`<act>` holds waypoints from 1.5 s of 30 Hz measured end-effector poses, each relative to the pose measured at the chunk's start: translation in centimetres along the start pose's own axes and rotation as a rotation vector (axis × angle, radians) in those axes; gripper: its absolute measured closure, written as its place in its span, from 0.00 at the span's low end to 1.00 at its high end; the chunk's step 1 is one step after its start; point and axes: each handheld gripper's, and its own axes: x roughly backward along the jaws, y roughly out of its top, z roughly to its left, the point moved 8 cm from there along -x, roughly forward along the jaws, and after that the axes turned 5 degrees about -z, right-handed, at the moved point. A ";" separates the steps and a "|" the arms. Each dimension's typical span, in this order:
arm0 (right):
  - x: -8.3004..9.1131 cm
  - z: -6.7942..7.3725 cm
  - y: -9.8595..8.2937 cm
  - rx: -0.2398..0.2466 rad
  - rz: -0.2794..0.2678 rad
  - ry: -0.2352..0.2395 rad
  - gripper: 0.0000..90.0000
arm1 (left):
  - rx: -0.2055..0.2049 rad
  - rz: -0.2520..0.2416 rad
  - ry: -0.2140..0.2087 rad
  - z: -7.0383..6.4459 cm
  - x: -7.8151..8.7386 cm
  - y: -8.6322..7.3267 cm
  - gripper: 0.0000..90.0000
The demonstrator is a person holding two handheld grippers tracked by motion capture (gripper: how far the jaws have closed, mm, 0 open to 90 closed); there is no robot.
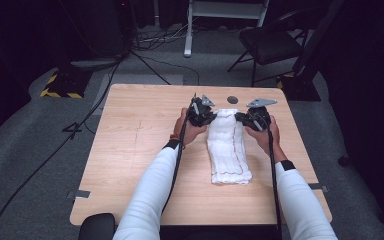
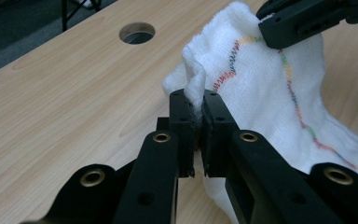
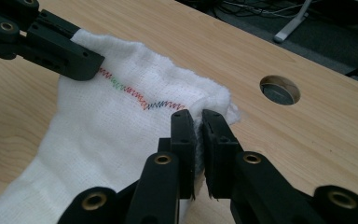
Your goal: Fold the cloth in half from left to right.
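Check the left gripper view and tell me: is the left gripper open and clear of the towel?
No, the left gripper is closed on a pinched-up fold at the edge of the white towel, with cloth caught between its jaws.

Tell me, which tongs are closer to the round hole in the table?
Right. The right tongs pinch the white towel corner just below the hole; the left tongs pinch the other corner, farther off.

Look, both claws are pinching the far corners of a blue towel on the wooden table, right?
Not quite: the towel is white with a colourful stitched line, as the left gripper view shows. The left claw and right claw do pinch its far corners on the wooden table.
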 end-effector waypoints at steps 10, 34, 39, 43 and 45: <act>2.3 1.2 -0.3 0.024 -0.034 0.080 0.94 | -0.043 -0.046 -0.058 -2.0 1.5 -0.3 0.94; 7.5 4.7 -4.4 0.100 -0.028 0.236 0.93 | -0.161 -0.045 -0.208 -8.0 4.5 -3.2 0.94; 8.4 5.2 -4.9 0.117 -0.009 0.266 0.93 | -0.155 -0.043 -0.242 -9.0 4.9 -3.9 0.94; 9.2 5.9 -5.5 0.133 0.000 0.289 0.93 | -0.179 -0.022 -0.255 -10.0 5.3 -4.5 0.94; 9.4 6.2 -5.8 0.141 0.007 0.294 0.93 | -0.200 -0.005 -0.265 -10.7 5.5 -4.9 0.94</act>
